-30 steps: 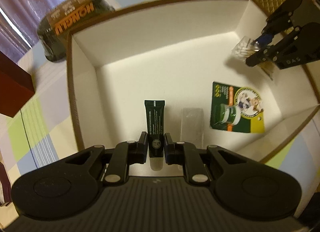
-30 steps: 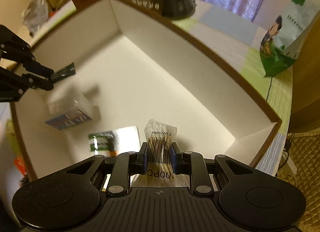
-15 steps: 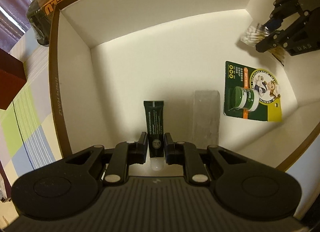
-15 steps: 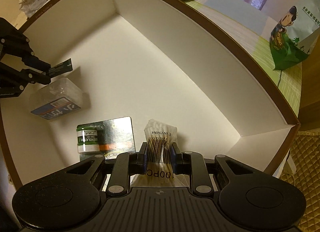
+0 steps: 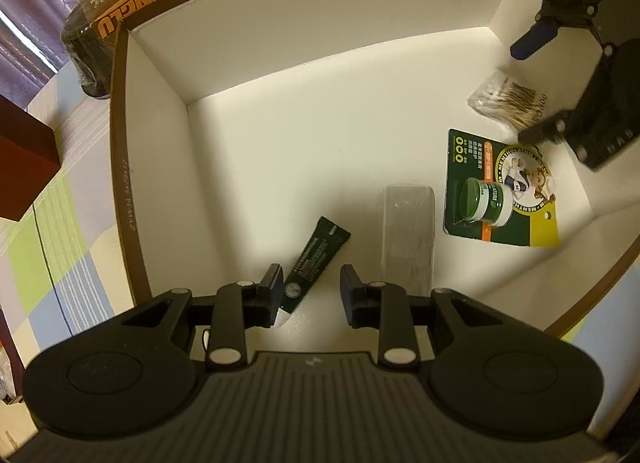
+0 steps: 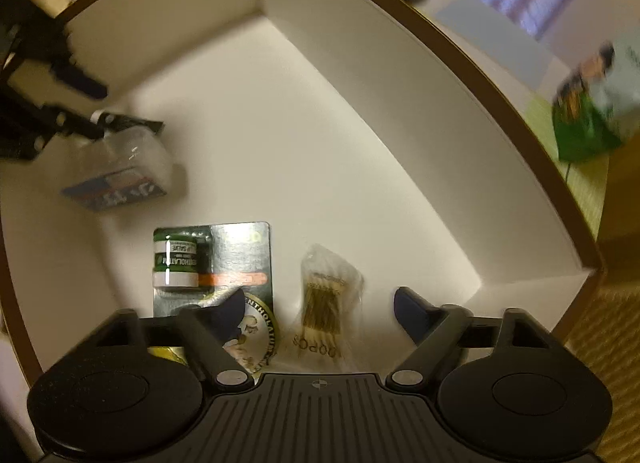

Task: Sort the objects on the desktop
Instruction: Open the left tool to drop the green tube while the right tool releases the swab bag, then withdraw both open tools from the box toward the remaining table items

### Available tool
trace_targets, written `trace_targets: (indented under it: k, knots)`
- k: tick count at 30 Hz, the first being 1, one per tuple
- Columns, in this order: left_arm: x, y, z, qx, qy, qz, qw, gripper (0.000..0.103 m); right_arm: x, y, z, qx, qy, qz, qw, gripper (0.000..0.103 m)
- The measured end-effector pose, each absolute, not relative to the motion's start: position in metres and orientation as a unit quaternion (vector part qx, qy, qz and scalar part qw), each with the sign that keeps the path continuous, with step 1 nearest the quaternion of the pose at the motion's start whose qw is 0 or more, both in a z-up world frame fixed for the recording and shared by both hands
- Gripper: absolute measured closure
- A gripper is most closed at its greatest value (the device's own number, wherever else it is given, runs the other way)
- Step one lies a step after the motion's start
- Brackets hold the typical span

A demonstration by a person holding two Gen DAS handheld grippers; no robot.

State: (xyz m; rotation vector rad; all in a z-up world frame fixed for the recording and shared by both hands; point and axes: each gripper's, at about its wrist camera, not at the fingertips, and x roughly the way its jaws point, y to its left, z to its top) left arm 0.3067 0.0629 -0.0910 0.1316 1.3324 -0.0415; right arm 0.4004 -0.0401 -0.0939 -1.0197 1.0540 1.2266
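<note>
Both grippers hang over the white box with the brown rim, and each has its jaws spread apart with nothing between the pads. The left gripper sits low at the near wall; the dark green tube lies on the box floor, slanted, its capped end just beside the left pad and the crimped end pointing away toward the middle, loose from both pads. Just right of it lies a clear plastic case, which in the right wrist view shows a blue label whose writing is too blurred to read. Under the right gripper the bag of cotton swabs rests flat on the floor between the wide-open fingers, touching neither; part of its print reads "00PCS". Beside the bag lies the green blister card holding a small green jar with a white band, marked "MENTHOLATUM", with a cartoon figure in a round badge. Outside the box, on the checked table, stands a dark package lettered "HONGLU" in orange, and a green snack bag shows blurred at the far side.
</note>
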Motion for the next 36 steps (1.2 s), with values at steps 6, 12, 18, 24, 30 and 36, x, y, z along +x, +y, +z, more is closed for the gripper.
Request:
trace_targets:
  k: [6, 12, 18, 24, 30, 36]
  knots:
    - [0.304, 0.062, -0.088, 0.063, 0.615, -0.016, 0.786, 0.074, 0.394, -0.04, -0.091, -0.439, 0.453, 0.528, 0.568, 0.021]
    - [0.3, 0.06, -0.082, 0.062, 0.609, -0.013, 0.791, 0.069, 0.389, -0.045, -0.083, -0.437, 0.447, 0.529, 0.574, 0.021]
    - [0.296, 0.057, -0.073, 0.063, 0.602, -0.008, 0.796, 0.064, 0.383, -0.053, -0.072, -0.428, 0.44, 0.534, 0.582, 0.021]
    - [0.29, 0.052, -0.061, 0.067, 0.591, -0.005, 0.804, 0.06, 0.373, -0.062, -0.065, -0.421, 0.436, 0.532, 0.591, 0.021]
    - [0.282, 0.044, -0.047, 0.076, 0.577, 0.002, 0.813, 0.045, 0.362, -0.074, -0.053, -0.409, 0.428, 0.533, 0.605, 0.021]
    - [0.271, 0.036, -0.032, 0.084, 0.563, 0.005, 0.822, 0.037, 0.35, -0.085, -0.043, -0.401, 0.419, 0.526, 0.622, 0.021]
